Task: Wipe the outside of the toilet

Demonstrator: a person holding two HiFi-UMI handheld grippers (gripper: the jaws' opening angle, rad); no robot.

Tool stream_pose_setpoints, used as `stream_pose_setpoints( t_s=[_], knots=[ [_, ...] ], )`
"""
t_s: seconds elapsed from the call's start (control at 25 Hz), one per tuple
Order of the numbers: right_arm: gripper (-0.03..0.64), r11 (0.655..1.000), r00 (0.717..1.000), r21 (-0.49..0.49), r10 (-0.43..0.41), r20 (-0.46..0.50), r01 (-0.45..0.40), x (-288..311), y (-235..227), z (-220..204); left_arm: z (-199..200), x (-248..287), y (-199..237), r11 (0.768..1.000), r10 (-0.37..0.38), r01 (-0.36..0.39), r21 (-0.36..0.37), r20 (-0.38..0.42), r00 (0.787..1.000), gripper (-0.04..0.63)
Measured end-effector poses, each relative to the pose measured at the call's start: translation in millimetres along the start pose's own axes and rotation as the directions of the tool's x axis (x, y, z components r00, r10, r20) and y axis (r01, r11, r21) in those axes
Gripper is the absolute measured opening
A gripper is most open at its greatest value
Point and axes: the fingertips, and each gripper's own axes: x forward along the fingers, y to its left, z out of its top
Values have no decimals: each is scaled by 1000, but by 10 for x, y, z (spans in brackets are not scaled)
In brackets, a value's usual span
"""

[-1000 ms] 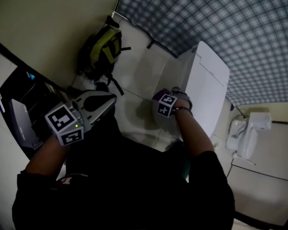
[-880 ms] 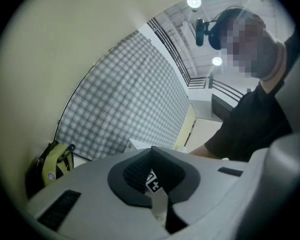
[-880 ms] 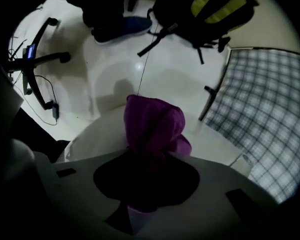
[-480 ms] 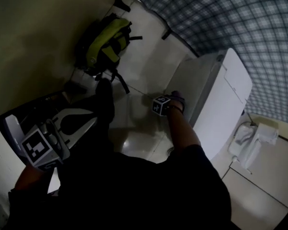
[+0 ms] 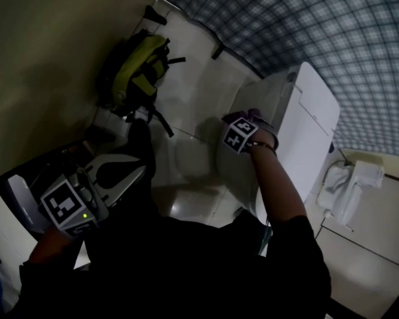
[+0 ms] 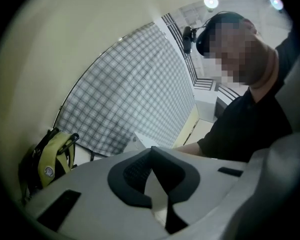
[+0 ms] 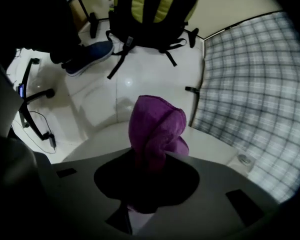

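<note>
Right gripper is clamped on a purple cloth by the white toilet, mid-frame. Left gripper sits lower left, jaws closed on nothing. A green backpack lies on the pale tile floor, upper left.

Bathroom/WC: white toilet far right, checked tile wall behind it, glossy white floor tiles.

No text, label or number can be read anywhere.
</note>
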Motion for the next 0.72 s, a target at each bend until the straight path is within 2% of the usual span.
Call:
stream_pose_setpoints(
  t_s=[0.16,0.24,0.56,0.72],
  knots=[
    [101,999,982,-35,-17,-187,11,214,-136,-385,-19,-113,-41,1000,0,0,-16,5,1000,-5],
    [101,999,973,-42,-13,-228,3,395,-113,-373,-28,-160,-31,1000,6,-6,-20,5,1000,-5],
    [91,992,966,-109,37,-254,-67,1121,50,51,43,-199,200,994,74,-74,-86,-11,997,-5],
    [91,989,980,-132,35,-197,-62,1394,128,228,-9,-148,272,993,81,-85,-76,-57,995,-5]
  ],
)
